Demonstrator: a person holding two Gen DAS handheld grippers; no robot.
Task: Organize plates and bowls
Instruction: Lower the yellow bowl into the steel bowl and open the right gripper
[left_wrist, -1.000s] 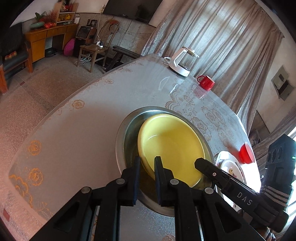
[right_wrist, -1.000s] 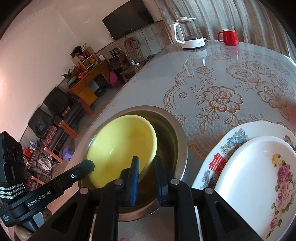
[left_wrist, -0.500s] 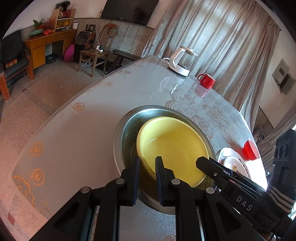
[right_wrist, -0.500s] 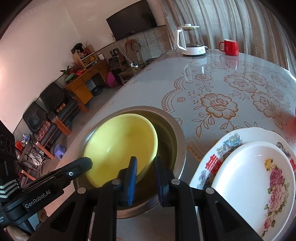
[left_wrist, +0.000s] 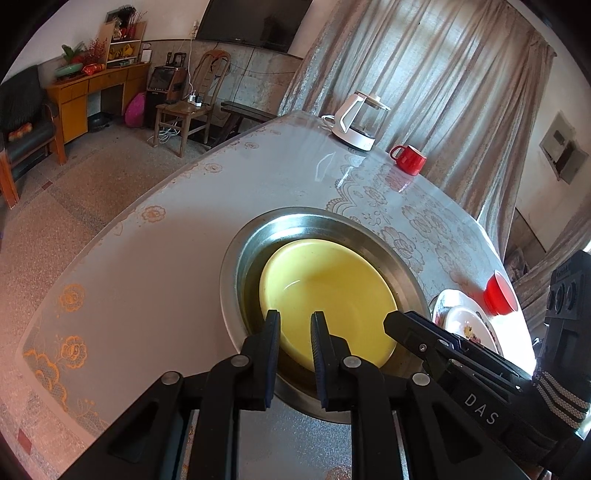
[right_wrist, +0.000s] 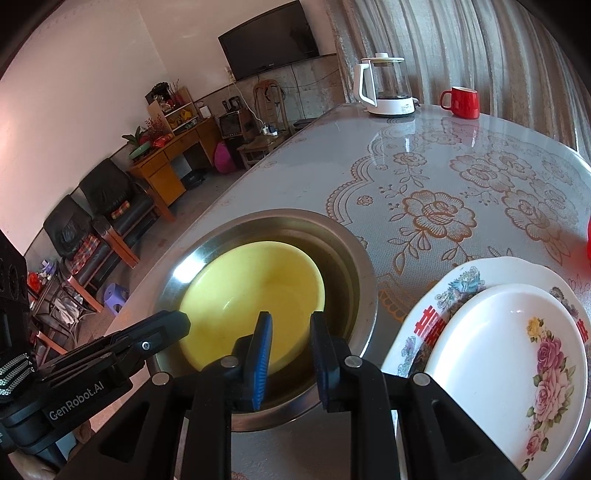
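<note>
Comparing with a second ago, we find both grippers, left and right, with jaws slightly spread, releasing the yellow bowl, now nested in the steel basin, plates at three o'clock remaining.

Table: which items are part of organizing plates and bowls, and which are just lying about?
Job:
yellow bowl
steel basin holding it
white floral plate
patterned plate under it
red bowl

Lying about:
kettle
red mug
</note>
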